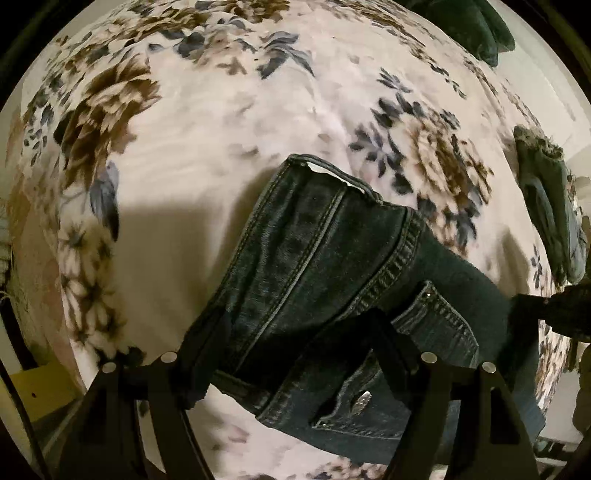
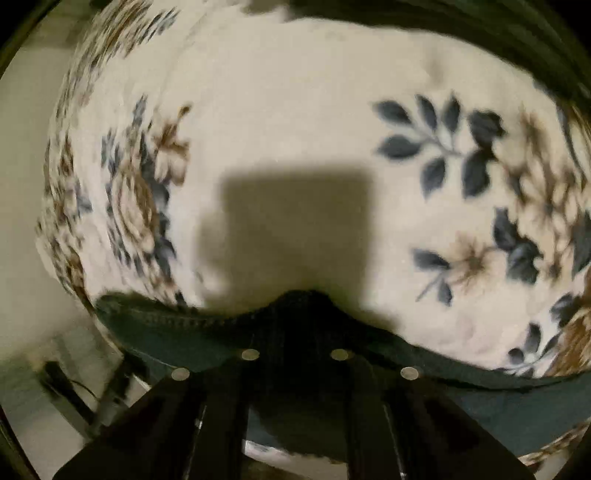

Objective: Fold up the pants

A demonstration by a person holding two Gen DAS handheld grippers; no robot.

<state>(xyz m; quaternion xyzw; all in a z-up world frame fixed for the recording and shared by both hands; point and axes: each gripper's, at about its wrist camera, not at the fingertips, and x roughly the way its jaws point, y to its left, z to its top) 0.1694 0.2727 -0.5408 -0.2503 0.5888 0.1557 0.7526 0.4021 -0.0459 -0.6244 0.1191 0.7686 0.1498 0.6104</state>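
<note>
Dark blue jeans (image 1: pixel 317 258) lie on a floral blanket (image 1: pixel 207 155), waistband and pockets towards the camera in the left wrist view. My left gripper (image 1: pixel 295 347) is open, its fingers spread wide over the waistband area, one finger (image 1: pixel 207 350) at the left edge of the denim. In the right wrist view my right gripper (image 2: pixel 295 332) is shut on a fold of the jeans (image 2: pixel 155 325) and holds the hem edge raised over the blanket (image 2: pixel 295 110). The right gripper's black body shows at the right edge of the left wrist view (image 1: pixel 561 306).
A dark green garment (image 1: pixel 550 199) lies at the blanket's right edge, another dark green cloth (image 1: pixel 469 26) at the top right. The bed edge and floor show at the left of the right wrist view (image 2: pixel 33 332). A yellow object (image 1: pixel 40 387) sits low left.
</note>
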